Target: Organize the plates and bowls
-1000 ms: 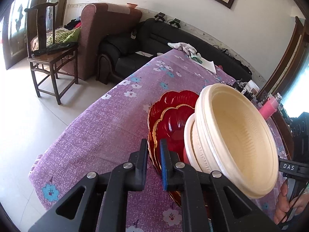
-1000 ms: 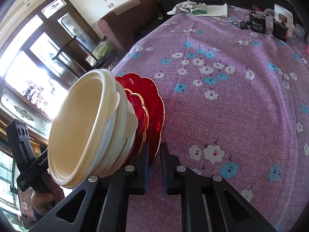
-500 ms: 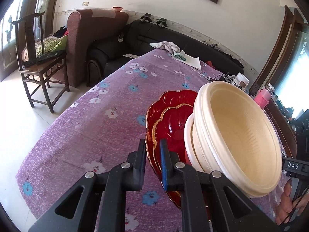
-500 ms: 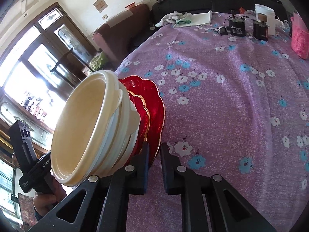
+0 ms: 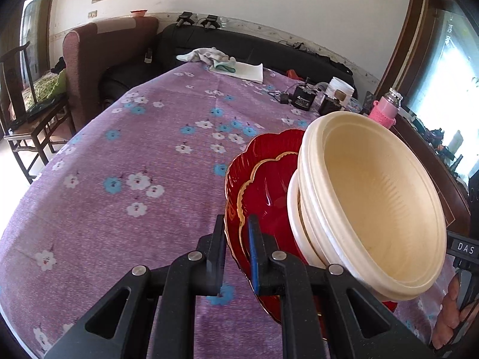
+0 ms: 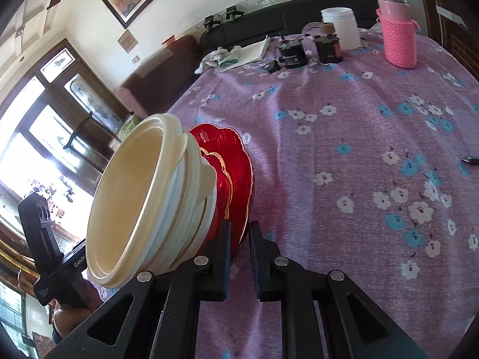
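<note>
The left gripper point(image 5: 236, 248) is clamped on the near rim of the red plates point(image 5: 263, 185); the jaws stand almost closed, with only the plate edge between them. The right gripper point(image 6: 239, 252) grips the opposite rim of the same plates in the same way, jaws nearly together.

The stack consists of 2 red scalloped plates with gilt edges, the smaller nested in the larger, and on them the cream bowls point(image 5: 371, 209), at least 2 nested. In the left wrist view the stack sits just ahead and to the right of the fingers; in the right wrist view it sits just ahead and to the left.

The stack is clear of the tablecloth point(image 5: 134, 155), which lies below and beyond both tools. A grip at 2 opposite rim points is judged necessary here: the bottom plate carries the whole load, and a single pinch would let it pivot.

The bowls only rest on the plates and are not gripped. Judged risk: tilt or a sudden stop could slide them off.

The pink bottle point(image 6: 398, 30), white jar point(image 6: 341, 27) and dark containers point(image 6: 326, 48) stand at the far end, well apart from the stack.
</note>
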`<action>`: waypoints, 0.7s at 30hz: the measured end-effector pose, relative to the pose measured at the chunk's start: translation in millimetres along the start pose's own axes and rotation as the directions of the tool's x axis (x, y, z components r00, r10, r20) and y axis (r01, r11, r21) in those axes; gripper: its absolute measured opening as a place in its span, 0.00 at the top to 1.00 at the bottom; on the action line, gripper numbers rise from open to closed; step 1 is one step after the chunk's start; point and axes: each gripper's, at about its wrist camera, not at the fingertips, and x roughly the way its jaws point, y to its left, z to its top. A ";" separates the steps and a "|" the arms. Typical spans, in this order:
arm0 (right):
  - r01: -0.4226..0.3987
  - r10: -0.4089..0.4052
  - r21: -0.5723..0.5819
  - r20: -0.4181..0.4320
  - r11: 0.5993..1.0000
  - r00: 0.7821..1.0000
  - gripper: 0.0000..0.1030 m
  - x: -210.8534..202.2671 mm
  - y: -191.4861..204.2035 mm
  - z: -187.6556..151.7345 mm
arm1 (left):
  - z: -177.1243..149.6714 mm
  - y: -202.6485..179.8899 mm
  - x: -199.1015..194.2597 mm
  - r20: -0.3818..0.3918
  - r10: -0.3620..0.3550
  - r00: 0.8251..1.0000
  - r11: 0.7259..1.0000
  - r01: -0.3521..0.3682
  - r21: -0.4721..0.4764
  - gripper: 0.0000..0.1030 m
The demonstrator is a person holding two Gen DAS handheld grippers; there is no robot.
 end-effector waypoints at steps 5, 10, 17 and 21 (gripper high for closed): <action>0.025 -0.026 0.054 0.026 0.998 0.999 0.87 -19.4 -36.4 -7.7 | -1.3 -37.4 18.2 -0.032 -0.003 0.999 0.999 0.004 0.048 0.89; 0.055 -0.061 0.098 0.061 0.994 0.996 0.87 -33.6 -65.5 -11.8 | -1.3 -68.8 33.7 -0.056 -0.005 0.998 0.995 0.011 0.098 0.87; 0.070 -0.080 0.130 0.078 0.989 0.994 0.85 -44.9 -88.0 -12.0 | -3.5 -92.5 51.9 -0.081 0.013 0.997 0.991 -0.002 0.132 0.84; 0.056 -0.067 0.141 0.070 0.988 0.995 0.85 -41.6 -97.3 -13.6 | -4.4 -99.0 53.3 -0.064 0.033 0.997 0.989 -0.023 0.146 0.83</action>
